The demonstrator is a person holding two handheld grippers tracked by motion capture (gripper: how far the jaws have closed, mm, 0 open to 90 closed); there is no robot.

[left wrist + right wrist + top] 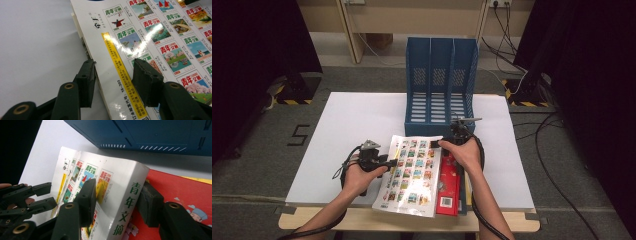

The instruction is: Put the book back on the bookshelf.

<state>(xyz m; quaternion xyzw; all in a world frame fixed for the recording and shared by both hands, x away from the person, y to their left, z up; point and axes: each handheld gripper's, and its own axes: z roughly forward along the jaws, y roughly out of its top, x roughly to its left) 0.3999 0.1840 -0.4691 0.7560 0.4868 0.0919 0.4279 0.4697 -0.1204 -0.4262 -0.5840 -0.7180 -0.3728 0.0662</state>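
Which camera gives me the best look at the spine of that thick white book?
The right gripper view: the white book's spine faces it, green characters readable, between the right gripper's jaws. The high view shows the cover from above; the left gripper view shows the cover and page edge.

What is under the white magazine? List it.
Under the white magazine lies a red book, its right part showing. Beneath that, a yellow edge peeks out. How far these run under the magazine, and anything else below, is covered.
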